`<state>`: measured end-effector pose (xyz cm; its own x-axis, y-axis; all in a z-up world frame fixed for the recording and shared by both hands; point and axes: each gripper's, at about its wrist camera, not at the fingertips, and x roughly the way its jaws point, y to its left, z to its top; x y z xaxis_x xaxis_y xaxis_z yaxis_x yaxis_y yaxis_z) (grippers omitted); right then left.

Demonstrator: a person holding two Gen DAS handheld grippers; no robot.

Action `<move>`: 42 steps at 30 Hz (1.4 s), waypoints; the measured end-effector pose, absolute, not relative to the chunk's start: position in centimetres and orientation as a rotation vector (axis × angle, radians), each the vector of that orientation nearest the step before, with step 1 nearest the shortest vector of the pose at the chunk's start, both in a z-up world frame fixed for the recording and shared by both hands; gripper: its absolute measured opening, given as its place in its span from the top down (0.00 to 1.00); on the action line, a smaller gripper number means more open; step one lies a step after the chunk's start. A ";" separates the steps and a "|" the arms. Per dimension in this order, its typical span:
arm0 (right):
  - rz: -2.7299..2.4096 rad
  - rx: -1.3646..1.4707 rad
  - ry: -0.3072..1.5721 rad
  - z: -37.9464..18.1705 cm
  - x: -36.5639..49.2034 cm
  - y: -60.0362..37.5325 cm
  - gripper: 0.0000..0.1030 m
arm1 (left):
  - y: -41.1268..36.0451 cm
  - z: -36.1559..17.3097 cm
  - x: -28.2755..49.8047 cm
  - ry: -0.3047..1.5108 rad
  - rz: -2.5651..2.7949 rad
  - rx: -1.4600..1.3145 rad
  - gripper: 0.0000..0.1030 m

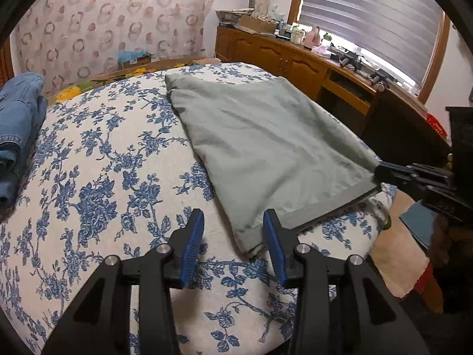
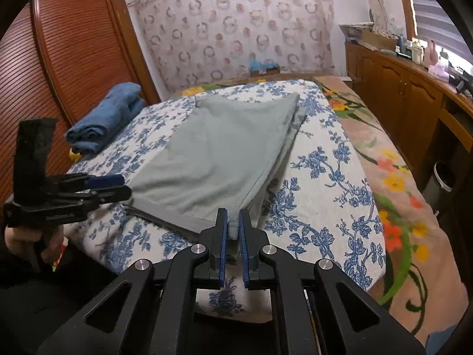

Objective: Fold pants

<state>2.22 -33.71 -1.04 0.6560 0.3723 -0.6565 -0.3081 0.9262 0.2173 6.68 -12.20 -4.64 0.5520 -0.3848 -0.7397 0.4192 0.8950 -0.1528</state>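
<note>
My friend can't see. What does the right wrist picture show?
The right claw pinches a near corner of grey pants lying on a blue-flowered bed cover. The left claw is at the other corner.

Showing left gripper (image 1: 233,238): matte black angular linkage arms with triangular cut-outs, round silver pivot pins, ribbed blue pads (image 1: 193,247) lining fingers. Showing right gripper (image 2: 233,233): matching black frame, silver pins, blue pads (image 2: 244,251). Showing bare skin of left hand (image 2: 17,238), fuzzy black strip above handle.

A home bedroom: bed (image 2: 340,159), louvred wardrobe (image 2: 77,47), wooden dresser (image 1: 283,59).
</note>
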 end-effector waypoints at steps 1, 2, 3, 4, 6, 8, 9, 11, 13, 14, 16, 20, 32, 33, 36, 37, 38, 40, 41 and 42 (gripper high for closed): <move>0.382 0.086 0.763 -1.0 2.1 -33.6 0.95 | -12.3 -4.8 6.7 0.868 -0.477 0.041 0.61; 0.381 0.085 0.765 -1.0 2.1 -33.6 0.95 | -12.3 -4.9 6.8 0.873 -0.478 0.039 0.61; 0.378 0.086 0.770 -1.1 2.2 -33.6 0.95 | -12.4 -5.2 7.0 0.878 -0.475 0.040 0.61; 0.376 0.092 0.781 -1.3 2.3 -33.6 0.95 | -12.5 -5.4 7.1 0.887 -0.471 0.042 0.61; 0.375 0.096 0.812 -2.2 2.5 -33.6 0.95 | -12.6 -5.9 7.3 0.899 -0.472 0.035 0.61; 0.344 0.082 0.818 -2.7 2.5 -33.6 0.93 | -12.4 -5.9 7.3 0.898 -0.477 0.026 0.61; 0.333 0.075 0.817 -2.9 2.4 -33.6 0.90 | -12.4 -6.0 7.4 0.899 -0.479 0.021 0.61; 0.312 0.064 0.808 -2.9 2.3 -33.6 0.83 | -12.3 -6.0 7.4 0.895 -0.481 0.020 0.61; 0.299 0.059 0.808 -3.1 2.2 -33.7 0.70 | -12.3 -6.0 7.3 0.888 -0.480 0.026 0.60; 0.300 0.061 0.809 -3.2 2.2 -33.7 0.67 | -12.3 -6.0 7.3 0.887 -0.480 0.026 0.60; 0.302 0.068 0.824 -3.6 2.4 -33.6 0.61 | -12.3 -6.0 7.2 0.882 -0.481 0.026 0.60; 0.294 0.061 0.815 -3.8 2.6 -33.3 0.60 | -12.3 -6.1 7.1 0.873 -0.479 0.032 0.60; 0.322 0.056 0.804 -4.0 2.6 -32.2 0.80 | -12.3 -6.1 7.1 0.858 -0.477 0.035 0.59; 0.324 0.059 0.803 -4.0 2.6 -32.2 0.82 | -12.4 -6.1 7.1 0.855 -0.477 0.037 0.59; 0.331 0.063 0.798 -4.1 2.6 -32.1 0.84 | -12.4 -6.2 7.1 0.850 -0.476 0.038 0.58; 0.332 0.066 0.797 -4.1 2.6 -32.1 0.85 | -12.4 -6.2 7.1 0.850 -0.476 0.037 0.58; 0.335 0.071 0.796 -4.1 2.5 -32.2 0.86 | -12.4 -6.2 7.1 0.851 -0.475 0.037 0.58; 0.338 0.076 0.795 -4.1 2.5 -32.2 0.86 | -12.3 -6.3 7.1 0.852 -0.475 0.021 0.58; 0.338 0.076 0.795 -4.0 2.5 -32.2 0.86 | -12.3 -6.3 7.1 0.852 -0.478 0.019 0.58; 0.339 0.076 0.795 -4.0 2.5 -32.3 0.86 | -12.3 -6.2 7.0 0.852 -0.479 0.017 0.58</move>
